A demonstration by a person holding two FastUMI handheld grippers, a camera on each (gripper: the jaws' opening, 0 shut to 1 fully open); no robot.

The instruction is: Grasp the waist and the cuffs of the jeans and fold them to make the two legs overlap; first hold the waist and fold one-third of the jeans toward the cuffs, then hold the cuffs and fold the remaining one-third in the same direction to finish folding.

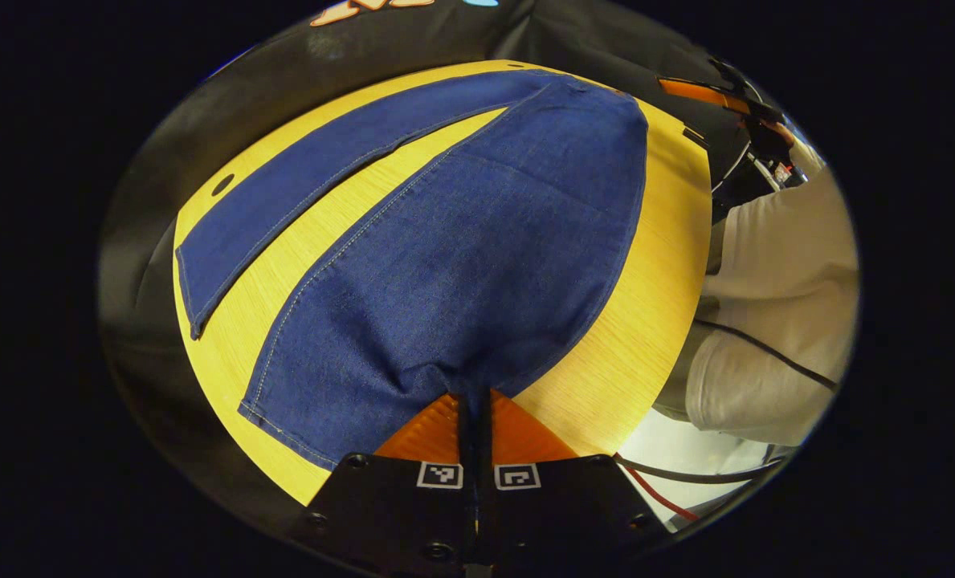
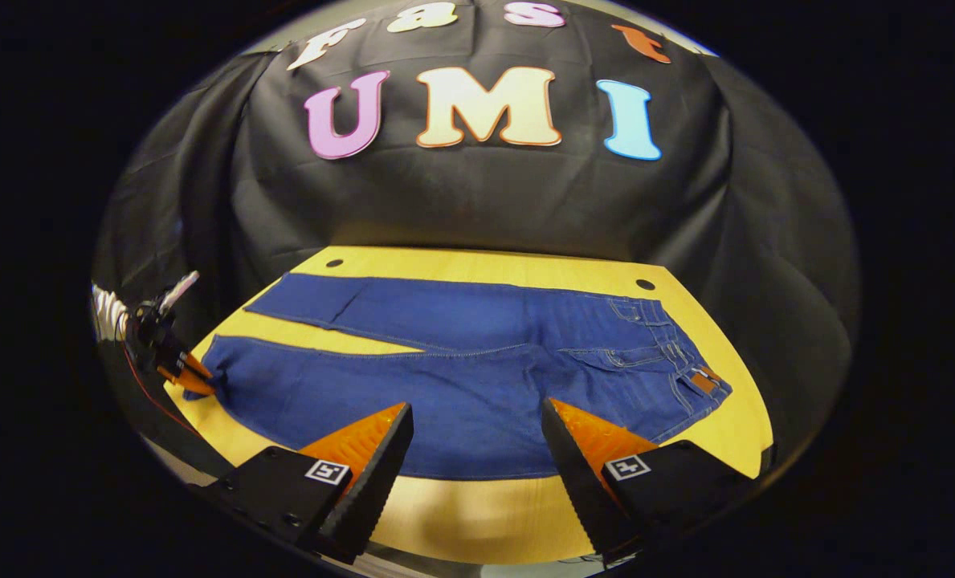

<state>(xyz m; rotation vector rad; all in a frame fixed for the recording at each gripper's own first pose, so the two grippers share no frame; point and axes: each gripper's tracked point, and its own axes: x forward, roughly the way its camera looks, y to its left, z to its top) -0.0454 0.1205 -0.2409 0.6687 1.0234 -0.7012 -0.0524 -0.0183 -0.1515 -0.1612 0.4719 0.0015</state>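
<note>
Blue jeans [image 2: 461,385] lie flat on the yellow table [image 2: 461,514], legs spread apart toward the left, waist [image 2: 686,369] at the right. In the right gripper view my right gripper [image 2: 477,449] hangs open above the near leg's front edge, about mid-length, with nothing between its fingers. The left gripper [image 2: 192,377] shows small at the far left, at the near leg's cuff. In the left gripper view the left gripper [image 1: 475,401] is shut on that cuff of the jeans [image 1: 461,265]; cloth bunches up into the closed fingers. The other leg [image 1: 308,185] lies flat to the left.
A person in white clothing [image 1: 782,305] stands by the table's [image 1: 646,305] right edge in the left gripper view, with cables [image 1: 766,349] trailing across. The other gripper [image 1: 718,92] shows far off. Black cloth wall [image 2: 477,201] backs the table. Two small holes [image 2: 645,284] mark the table's far edge.
</note>
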